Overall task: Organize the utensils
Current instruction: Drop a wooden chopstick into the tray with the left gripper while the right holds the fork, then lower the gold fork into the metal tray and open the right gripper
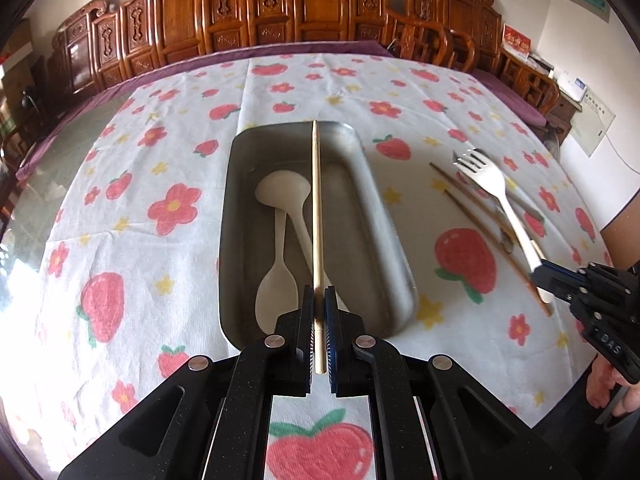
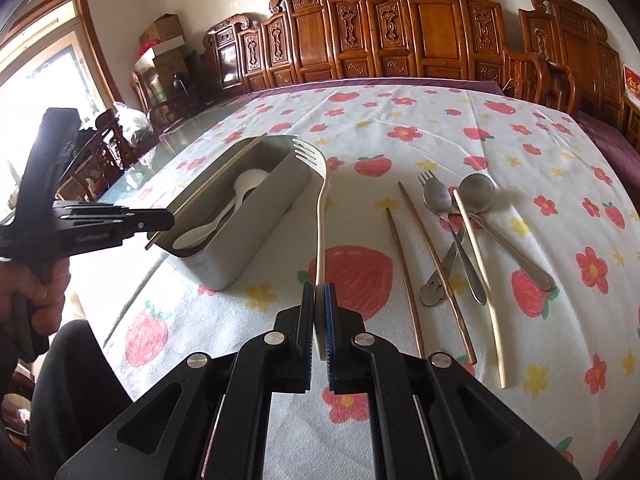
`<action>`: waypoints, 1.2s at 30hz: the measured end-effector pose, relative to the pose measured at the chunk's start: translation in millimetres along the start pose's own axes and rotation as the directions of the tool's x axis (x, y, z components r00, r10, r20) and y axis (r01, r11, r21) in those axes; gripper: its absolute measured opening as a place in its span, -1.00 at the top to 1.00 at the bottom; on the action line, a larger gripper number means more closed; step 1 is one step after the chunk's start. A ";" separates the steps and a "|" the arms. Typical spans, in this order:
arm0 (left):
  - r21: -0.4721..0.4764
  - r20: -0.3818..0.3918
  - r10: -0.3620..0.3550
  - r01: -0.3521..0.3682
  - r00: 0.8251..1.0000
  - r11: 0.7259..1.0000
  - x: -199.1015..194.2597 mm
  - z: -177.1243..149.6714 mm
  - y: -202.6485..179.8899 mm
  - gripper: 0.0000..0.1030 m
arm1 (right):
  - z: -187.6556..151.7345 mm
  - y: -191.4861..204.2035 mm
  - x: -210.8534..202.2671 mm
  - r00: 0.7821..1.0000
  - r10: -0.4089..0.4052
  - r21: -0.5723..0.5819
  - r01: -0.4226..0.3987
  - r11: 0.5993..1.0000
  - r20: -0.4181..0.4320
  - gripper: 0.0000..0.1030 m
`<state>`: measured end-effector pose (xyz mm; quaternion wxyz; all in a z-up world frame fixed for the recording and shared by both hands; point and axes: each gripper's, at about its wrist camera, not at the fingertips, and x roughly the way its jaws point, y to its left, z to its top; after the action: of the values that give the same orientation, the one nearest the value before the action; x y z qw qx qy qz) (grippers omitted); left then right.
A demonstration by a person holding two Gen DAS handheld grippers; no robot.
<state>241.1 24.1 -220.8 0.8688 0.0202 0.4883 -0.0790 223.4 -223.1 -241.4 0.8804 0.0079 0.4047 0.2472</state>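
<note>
Left tongs (image 1: 319, 312) clamped on a pale chopstick (image 1: 315, 208), held over the grey tray (image 1: 394, 248) directly ahead; two white spoons (image 1: 280, 240) inside. Right tongs (image 2: 319, 304) closed on cream fork (image 2: 320, 216), tray ahead-left; remaining utensils (image 2: 452, 240) on the bench ahead-right.

What we cannot make out across the two wrist views

In the left wrist view, the pale chopstick (image 1: 318, 216) hides part of the white spoons (image 1: 280, 200) in the grey tray (image 1: 372, 184), whose near end we lose behind the left gripper (image 1: 319, 300); the right gripper (image 1: 540, 276) is cut by the frame's edge, and the utensils under the white fork (image 1: 496, 196) blur together. In the right wrist view, the fork's handle end vanishes between our jaws, the left gripper (image 2: 160, 220) covers the tray's near corner, and we cannot read the lettering on the red item (image 2: 632, 84) at the edge.
</note>
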 end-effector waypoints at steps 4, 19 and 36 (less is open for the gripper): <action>0.012 -0.027 0.009 -0.009 1.000 1.000 12.9 4.6 2.6 0.91 | -0.8 1.2 2.1 1.000 -0.004 -0.006 0.004 1.000 -0.008 0.88; -0.012 0.079 -0.003 0.004 0.997 1.000 -4.6 10.9 15.4 0.74 | 25.7 25.5 2.7 1.000 -0.004 -0.027 0.004 1.000 -0.010 0.88; -0.086 0.230 0.082 -0.064 0.970 0.994 -43.1 3.8 68.7 0.48 | 68.6 76.3 42.7 0.997 0.024 -0.051 -0.027 0.998 -0.067 0.87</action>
<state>233.1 96.6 -185.0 0.9226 -0.0051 0.3847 -0.0299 263.4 -124.4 -209.2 0.8632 -0.0181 0.4269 0.2690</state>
